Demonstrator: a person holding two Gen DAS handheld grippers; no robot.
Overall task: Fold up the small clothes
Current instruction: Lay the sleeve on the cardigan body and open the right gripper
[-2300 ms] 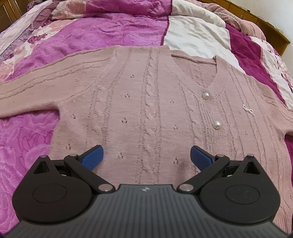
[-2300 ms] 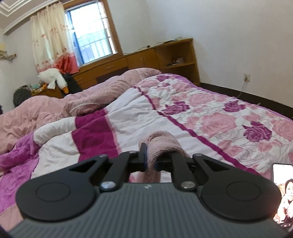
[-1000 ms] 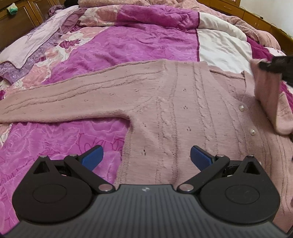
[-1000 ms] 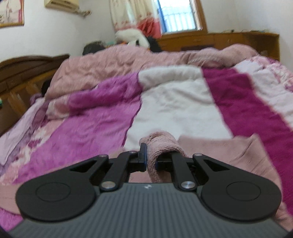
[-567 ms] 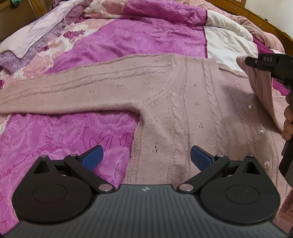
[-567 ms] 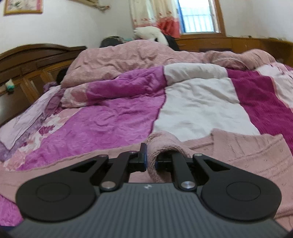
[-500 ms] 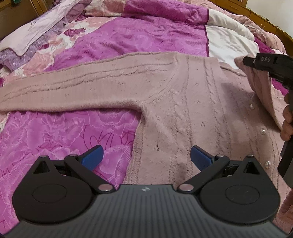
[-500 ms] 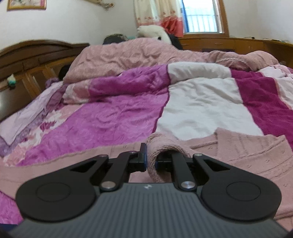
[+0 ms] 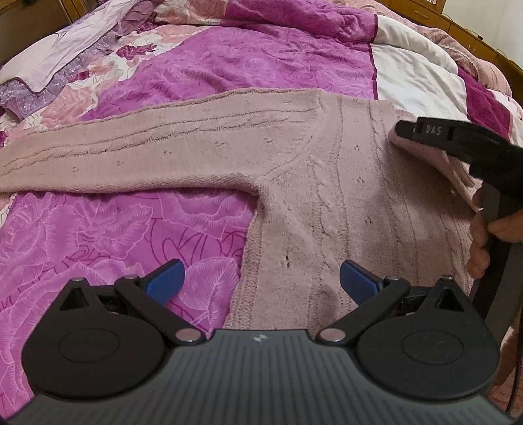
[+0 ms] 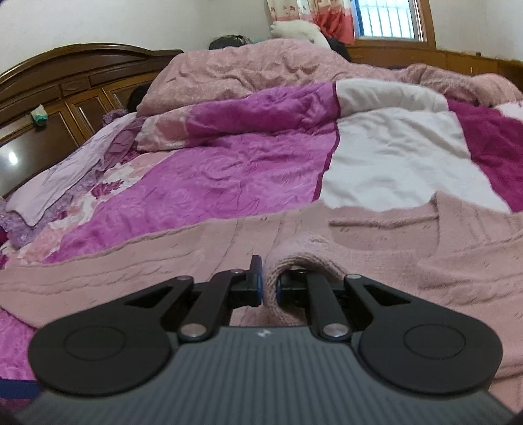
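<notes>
Right gripper (image 10: 268,287): blue-padded fingers (image 10: 256,278) pressed nearly together, pinching a bunched cuff of the dusty-pink cable-knit cardigan (image 10: 359,258); the pinched knit humps up between the pads and droops off toward 5 o'clock. In the left wrist view that same gripper enters at 3 o'clock as a black beak, pink knit hanging under its tip, with the person's hand (image 9: 487,235) wrapped on its handle below. Left gripper (image 9: 260,281): blue fingertips (image 9: 163,279) spread wide, nothing between them, hovering over the cardigan's lower side edge where knit meets quilt; whether it touches the cloth cannot be told. The cardigan lies flat, front up, on the bed; its body fills the left wrist view from centre toward 3 o'clock, and one long sleeve (image 9: 130,157) runs straight out toward 9 o'clock. The V-neck opening (image 10: 385,235) shows at 2 o'clock from the right gripper's pads. Underneath is a magenta floral quilt (image 9: 98,235) with a white panel (image 10: 398,163) at 1 o'clock in the right wrist view. Beyond it, a rumpled mauve-pink duvet (image 10: 261,68) at 12 o'clock, a dark carved wooden headboard (image 10: 65,81) at 10 o'clock, and a barred window (image 10: 389,19) with curtains at 1 o'clock.
</notes>
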